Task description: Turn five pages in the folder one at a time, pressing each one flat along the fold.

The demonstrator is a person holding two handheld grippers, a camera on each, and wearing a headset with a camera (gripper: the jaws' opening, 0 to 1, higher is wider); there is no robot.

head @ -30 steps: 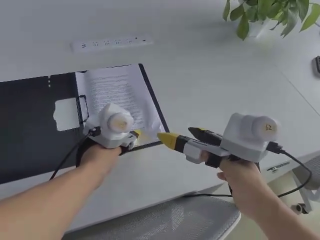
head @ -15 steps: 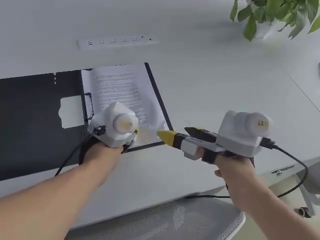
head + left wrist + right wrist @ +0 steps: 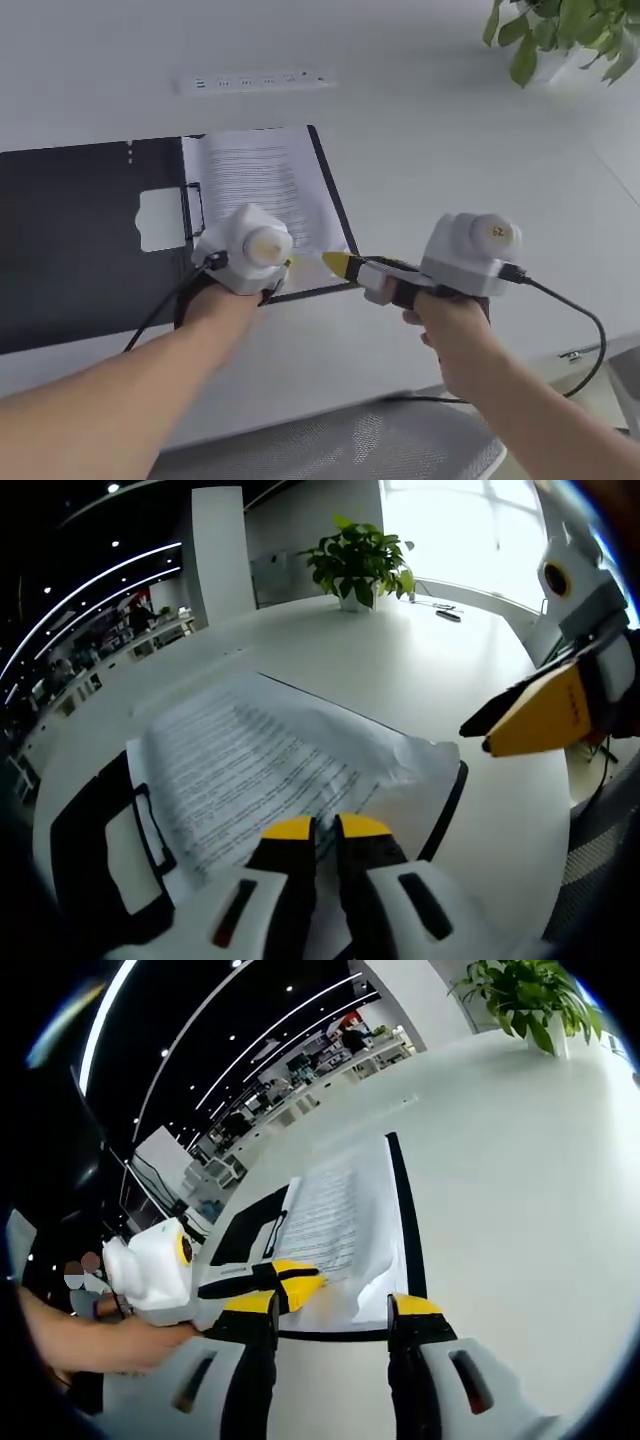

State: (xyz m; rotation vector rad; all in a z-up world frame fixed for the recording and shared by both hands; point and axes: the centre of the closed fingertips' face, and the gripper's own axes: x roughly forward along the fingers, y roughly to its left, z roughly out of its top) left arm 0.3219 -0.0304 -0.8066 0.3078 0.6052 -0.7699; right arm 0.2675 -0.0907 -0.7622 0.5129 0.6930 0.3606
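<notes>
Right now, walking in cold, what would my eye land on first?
Probably the open black folder on the white table, its printed page curling up at the near right corner. Two hand-held tools meet there: the left gripper sits over the page's near edge with jaws together, and the right gripper points at that corner, jaws open. A leafy plant stands at the table's far side.

The folder was recorded lying open and flat on the white table. Its black left cover was bare except for a white patch beside the spine clip. A stack of printed pages was seen on the right half, bordered by the black cover edge. The top sheet's near right corner was noted as lifted and crumpled; the remainder lay flat.
</notes>
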